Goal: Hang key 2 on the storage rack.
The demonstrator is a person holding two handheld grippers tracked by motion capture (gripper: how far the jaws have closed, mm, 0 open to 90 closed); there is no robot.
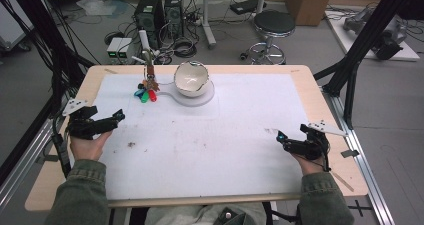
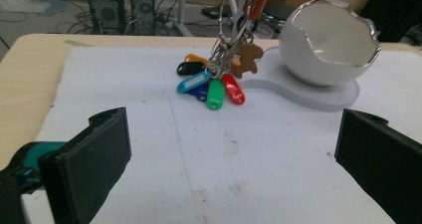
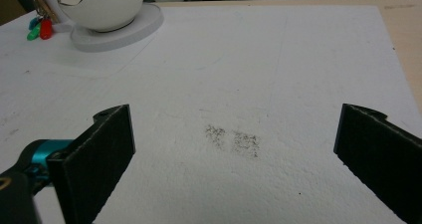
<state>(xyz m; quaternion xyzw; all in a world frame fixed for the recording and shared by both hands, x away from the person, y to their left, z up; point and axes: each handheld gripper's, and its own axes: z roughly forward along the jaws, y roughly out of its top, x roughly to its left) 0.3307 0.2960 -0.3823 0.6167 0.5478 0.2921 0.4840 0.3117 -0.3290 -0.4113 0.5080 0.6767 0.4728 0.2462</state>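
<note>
Holding both grippers low over the white mat [image 1: 210,150], I have them parked wide apart, one at each side, which leaves the middle of the work surface free. The left gripper [image 1: 119,116] sits at the near left of the mat with its jaws spread wide and nothing between them; in the left gripper view the gap between the two black pads frames the bunch of keys [image 2: 219,72] straight ahead, so I judge this hand is the one lined up to go for it. The right gripper [image 1: 280,137] rests at the near right, jaws equally wide and empty, pointed across bare mat with a grey smudge [image 3: 234,139] under it; it looks like it is simply waiting out of the way.

The bunch of keys hangs from a small stand [image 1: 145,45] at the far edge of the mat, so the rings dangle while the coloured tags [image 2: 211,87] fan out and touch the mat. Hung like that, the rings are lifted clear and should be easier to pinch than if the bunch lay flat. Just beside it, on a flat white base [image 2: 323,97], stands the cracked-egg bowl [image 2: 328,47], open side tilted toward me, probably the place the keys are meant to drop into.
</note>
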